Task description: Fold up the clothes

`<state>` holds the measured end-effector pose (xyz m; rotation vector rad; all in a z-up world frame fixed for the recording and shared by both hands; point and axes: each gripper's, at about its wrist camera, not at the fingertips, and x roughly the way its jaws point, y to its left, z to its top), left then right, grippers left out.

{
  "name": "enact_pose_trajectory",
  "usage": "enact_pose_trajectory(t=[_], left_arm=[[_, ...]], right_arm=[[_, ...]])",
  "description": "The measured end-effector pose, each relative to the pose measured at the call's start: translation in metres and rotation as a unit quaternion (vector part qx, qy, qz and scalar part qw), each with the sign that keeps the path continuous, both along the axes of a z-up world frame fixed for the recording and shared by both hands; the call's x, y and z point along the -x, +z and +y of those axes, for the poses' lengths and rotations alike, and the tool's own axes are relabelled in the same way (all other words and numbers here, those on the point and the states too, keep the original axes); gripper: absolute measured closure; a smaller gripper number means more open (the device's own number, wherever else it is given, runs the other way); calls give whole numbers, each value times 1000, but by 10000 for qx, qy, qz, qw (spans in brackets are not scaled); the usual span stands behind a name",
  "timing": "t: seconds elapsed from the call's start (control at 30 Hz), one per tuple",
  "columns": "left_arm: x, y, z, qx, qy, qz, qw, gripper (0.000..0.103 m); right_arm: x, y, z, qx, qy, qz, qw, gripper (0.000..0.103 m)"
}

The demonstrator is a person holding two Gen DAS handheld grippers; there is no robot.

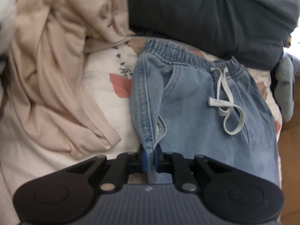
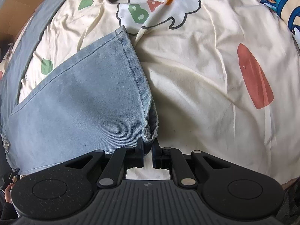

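The left hand-held gripper [image 1: 149,162] pinches the side seam of the jeans [image 1: 196,112] on the bed [image 2: 196,86], while the right hand-held gripper [image 2: 148,151] pinches their hem, so both should lift together, keeping the denim taut.

Matte black linkage arms with silver pivot pins on left gripper [image 1: 149,161] and right gripper [image 2: 148,153]; ribbed grey bodies, round side discs.

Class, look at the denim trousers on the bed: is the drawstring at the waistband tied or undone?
Undone. The white drawstring hangs in loose loops and free ends from the waistband of the denim trousers, with no knot or bow visible.
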<state>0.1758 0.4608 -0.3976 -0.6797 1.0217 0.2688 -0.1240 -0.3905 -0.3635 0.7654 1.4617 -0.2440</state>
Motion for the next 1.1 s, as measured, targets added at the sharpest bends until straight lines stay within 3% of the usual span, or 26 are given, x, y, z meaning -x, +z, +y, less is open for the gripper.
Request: enact_pose_trajectory(t=[0.13,0.5,0.8,0.87,0.97,1.07,1.1], left_arm=[[3,5,6,106,152,37,9998,95],[-3,18,10,-243,-295,174,9991,95],[-8,6,2,-452,-388,450,9972,94],[-10,6,2,-491,-426,538,9964,88],[-13,15,1,-722,-497,734,9934,79],[-14,31,-5,-968,-558,768,9908,77],[-15,37,-9,-1071,-613,758,9895,77]], right_arm=[[3,-3,4,10,45,139,9999,97],[13,-17,16,-119,101,754,9970,97],[14,-37,21,-329,138,1081,9935,96],[13,-39,19,-417,132,1114,9928,95],[5,-32,11,-321,208,984,9944,83],[-3,-24,3,-224,254,772,9964,80],[-6,-21,-1,-201,215,618,9977,73]])
